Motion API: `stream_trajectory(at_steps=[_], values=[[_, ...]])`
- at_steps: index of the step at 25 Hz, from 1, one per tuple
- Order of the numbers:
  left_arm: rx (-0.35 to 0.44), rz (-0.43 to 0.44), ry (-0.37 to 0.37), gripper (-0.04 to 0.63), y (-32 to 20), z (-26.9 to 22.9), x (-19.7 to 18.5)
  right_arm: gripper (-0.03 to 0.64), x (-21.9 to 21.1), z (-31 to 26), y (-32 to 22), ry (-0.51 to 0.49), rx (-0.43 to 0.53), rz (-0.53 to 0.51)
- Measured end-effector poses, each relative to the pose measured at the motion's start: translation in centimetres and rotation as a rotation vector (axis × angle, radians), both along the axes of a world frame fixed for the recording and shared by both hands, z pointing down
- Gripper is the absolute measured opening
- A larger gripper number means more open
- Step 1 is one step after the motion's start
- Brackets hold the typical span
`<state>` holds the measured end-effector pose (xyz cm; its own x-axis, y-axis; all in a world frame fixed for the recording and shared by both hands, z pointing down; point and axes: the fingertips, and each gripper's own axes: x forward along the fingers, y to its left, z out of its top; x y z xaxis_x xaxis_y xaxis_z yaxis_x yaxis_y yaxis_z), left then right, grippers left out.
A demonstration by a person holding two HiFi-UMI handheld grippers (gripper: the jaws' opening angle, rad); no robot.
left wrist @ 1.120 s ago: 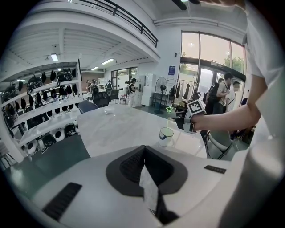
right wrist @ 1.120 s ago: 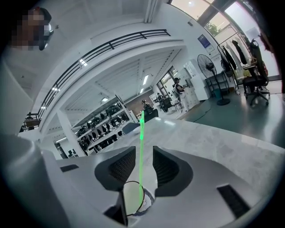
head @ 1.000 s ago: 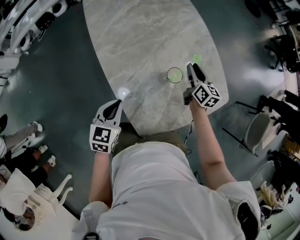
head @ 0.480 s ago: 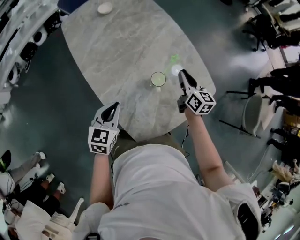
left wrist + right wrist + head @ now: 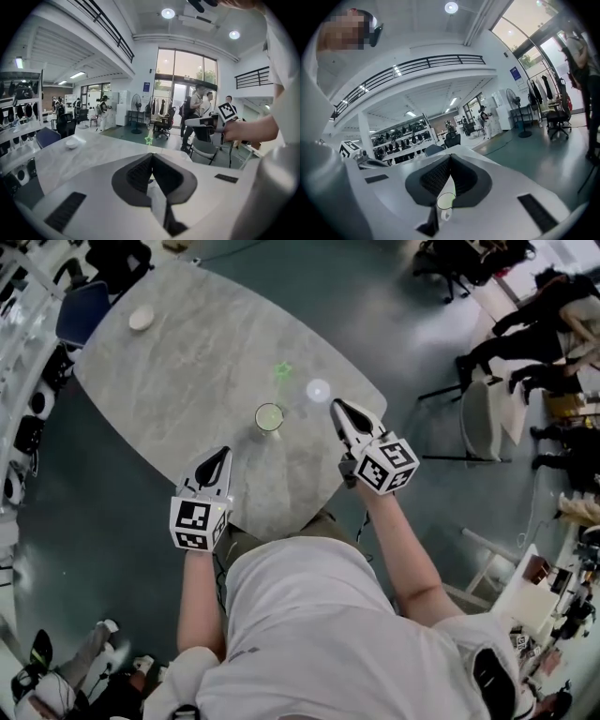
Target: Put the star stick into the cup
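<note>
The green star stick [image 5: 283,371] lies on the grey marble table [image 5: 187,381], just beyond the clear cup [image 5: 269,416]. From the left gripper view the star stick [image 5: 149,139] shows near the table's far edge. My right gripper [image 5: 336,405] hovers right of the cup, apart from the star. Its jaws have just been closing and now meet, with nothing that I can make out between them. In the right gripper view, the cup [image 5: 446,200] shows beyond the right gripper [image 5: 450,159]. My left gripper [image 5: 223,454] is shut and empty over the near edge, as the left gripper [image 5: 151,159] view confirms.
A small white dish [image 5: 141,318] sits at the table's far left end. A blue chair [image 5: 80,315] stands beside that end, and a grey chair [image 5: 483,418] stands right of the table. People stand at the upper right, shelving along the left.
The right gripper's jaws have come together, and it has lifted and drawn away from the star. The left gripper has moved in over the table's near edge. The head view has swung round.
</note>
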<state>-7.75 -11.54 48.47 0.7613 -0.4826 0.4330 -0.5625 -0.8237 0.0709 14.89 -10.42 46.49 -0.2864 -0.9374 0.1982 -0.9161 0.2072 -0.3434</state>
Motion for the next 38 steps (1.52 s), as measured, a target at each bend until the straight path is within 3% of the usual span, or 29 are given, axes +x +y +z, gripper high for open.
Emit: stream_trajectory(at_steps=[15, 21, 38], values=[[0.049, 0.284, 0.092, 0.002, 2.0, -3.9, 8.2, 0.009, 0.6, -5.5, 9.6, 0.137, 0.066, 0.129], [0.080, 0.378, 0.094, 0.002, 3.3, -4.9, 10.3, 0.009, 0.1, -5.8, 11.7, 0.157, 0.074, 0.161], [0.124, 0.469, 0.156, 0.002, 5.8, -6.8, 11.3, 0.009, -2.4, -5.9, 14.0, 0.188, 0.114, 0.180]])
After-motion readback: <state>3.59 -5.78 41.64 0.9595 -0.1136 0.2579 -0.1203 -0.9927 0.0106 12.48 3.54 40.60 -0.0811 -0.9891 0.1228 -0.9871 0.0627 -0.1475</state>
